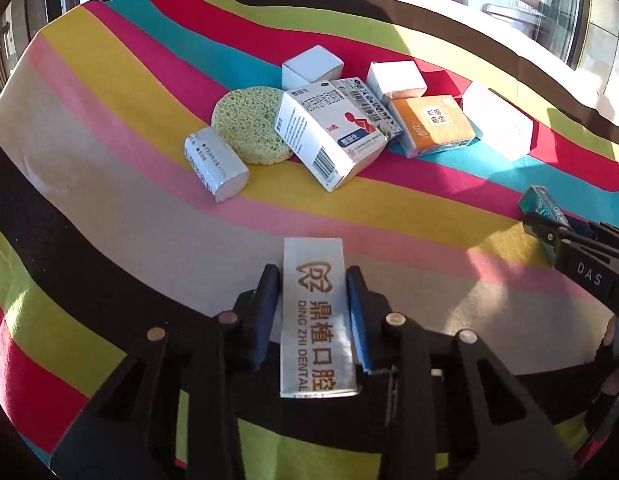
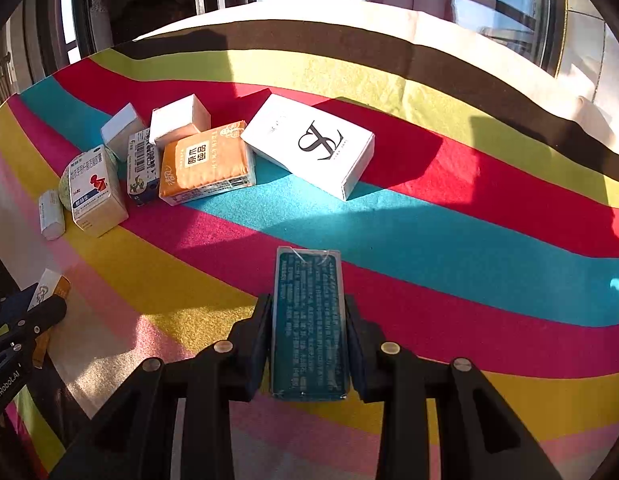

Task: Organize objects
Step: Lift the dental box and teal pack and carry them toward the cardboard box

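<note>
My left gripper (image 1: pixel 313 280) is shut on a narrow white box with gold dental lettering (image 1: pixel 315 320), which sticks out forward between the blue pads over the striped cloth (image 1: pixel 109 208). My right gripper (image 2: pixel 307 304) is shut on a flat teal box with fine print (image 2: pixel 308 320). In the left wrist view the teal box (image 1: pixel 539 202) and the right gripper (image 1: pixel 557 236) show at the right edge. In the right wrist view the white dental box (image 2: pixel 49 284) shows at the lower left in the left gripper (image 2: pixel 33 316).
A cluster lies ahead on the cloth: a small silver-white packet (image 1: pixel 215 164), a round green sponge (image 1: pixel 249 124), a white medicine box (image 1: pixel 329 136), an orange tissue pack (image 1: pixel 433 124), two small white cubes (image 1: pixel 311 66) and a large white box with a black logo (image 2: pixel 309 144). Windows stand behind.
</note>
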Action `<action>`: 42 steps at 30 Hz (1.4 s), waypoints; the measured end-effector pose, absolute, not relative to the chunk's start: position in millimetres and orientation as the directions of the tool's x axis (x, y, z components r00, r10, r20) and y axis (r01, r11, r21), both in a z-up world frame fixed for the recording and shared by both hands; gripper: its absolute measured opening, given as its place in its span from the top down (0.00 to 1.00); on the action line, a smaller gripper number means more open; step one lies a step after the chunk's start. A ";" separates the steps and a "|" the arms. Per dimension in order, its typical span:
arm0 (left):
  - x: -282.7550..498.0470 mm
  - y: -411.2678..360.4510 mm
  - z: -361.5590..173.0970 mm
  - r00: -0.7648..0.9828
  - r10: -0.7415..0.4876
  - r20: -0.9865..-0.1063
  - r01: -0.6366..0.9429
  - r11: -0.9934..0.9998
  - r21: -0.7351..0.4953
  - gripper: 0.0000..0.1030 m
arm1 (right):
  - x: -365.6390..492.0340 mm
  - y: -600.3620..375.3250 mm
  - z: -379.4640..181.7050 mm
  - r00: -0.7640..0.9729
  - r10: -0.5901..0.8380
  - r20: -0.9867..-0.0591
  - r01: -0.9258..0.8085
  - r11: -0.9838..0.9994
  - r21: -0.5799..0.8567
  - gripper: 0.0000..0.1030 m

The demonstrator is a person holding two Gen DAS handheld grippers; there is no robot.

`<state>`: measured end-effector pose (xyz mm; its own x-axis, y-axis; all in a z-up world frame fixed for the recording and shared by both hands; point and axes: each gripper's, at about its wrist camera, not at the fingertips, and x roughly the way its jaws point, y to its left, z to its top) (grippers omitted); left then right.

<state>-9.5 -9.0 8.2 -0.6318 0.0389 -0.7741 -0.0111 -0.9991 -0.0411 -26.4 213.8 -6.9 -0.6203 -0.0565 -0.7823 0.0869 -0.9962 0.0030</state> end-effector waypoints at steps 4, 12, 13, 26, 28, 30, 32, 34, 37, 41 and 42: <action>-8.6 -14.9 9.5 -0.634 0.075 -0.770 -0.013 -0.996 -0.087 0.64 | -18.5 206.4 -6.8 -0.620 -0.056 -0.783 0.096 -0.995 -0.005 0.67; 48.9 -32.7 17.4 -0.629 0.148 -0.763 -0.006 -0.982 -0.186 0.66 | 12.7 232.3 -2.5 -0.594 -0.123 -0.795 0.107 -0.992 0.073 0.67; 59.0 -33.8 19.1 -0.634 0.153 -0.758 -0.015 -0.982 -0.187 0.66 | 13.5 237.4 0.4 -0.595 -0.130 -0.793 0.110 -0.991 0.080 0.67; 144.3 -44.8 11.9 -0.621 0.116 -0.775 -0.070 -0.993 -0.093 0.66 | 110.8 220.5 12.1 -0.590 -0.179 -0.787 0.173 -0.980 0.093 0.67; 151.8 -46.7 12.4 -0.623 0.112 -0.774 -0.071 -0.994 -0.087 0.66 | 116.8 216.5 12.7 -0.591 -0.183 -0.786 0.190 -0.978 0.085 0.67; 158.4 -47.4 13.8 -0.627 0.111 -0.771 -0.071 -0.994 -0.085 0.66 | 125.2 211.1 13.9 -0.592 -0.188 -0.784 0.201 -0.976 0.082 0.67; 165.2 -45.8 16.1 -0.634 0.107 -0.766 -0.080 -0.994 -0.073 0.66 | 131.9 204.1 15.2 -0.595 -0.182 -0.783 0.217 -0.974 0.061 0.67; 171.1 -42.9 18.7 -0.642 0.106 -0.759 -0.094 -0.994 -0.060 0.66 | 137.8 196.4 16.6 -0.597 -0.185 -0.781 0.235 -0.971 0.050 0.67; 178.5 -40.3 22.2 -0.645 0.122 -0.754 -0.108 -0.992 -0.068 0.66 | 145.4 190.6 19.0 -0.596 -0.198 -0.779 0.250 -0.967 0.054 0.67; 185.4 -39.4 27.6 -0.656 0.126 -0.744 -0.120 -0.991 -0.062 0.66 | 155.3 180.6 23.5 -0.596 -0.218 -0.773 0.279 -0.959 0.055 0.67; 186.4 -39.1 28.8 -0.659 0.124 -0.741 -0.121 -0.991 -0.058 0.66 | 158.1 178.0 24.7 -0.594 -0.227 -0.772 0.289 -0.956 0.059 0.67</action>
<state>186.4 -39.1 28.8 -0.6595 0.1239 -0.7414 -0.1209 -0.9910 -0.0580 158.1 178.0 24.7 -0.5936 -0.2269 -0.7721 0.2890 -0.9555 0.0587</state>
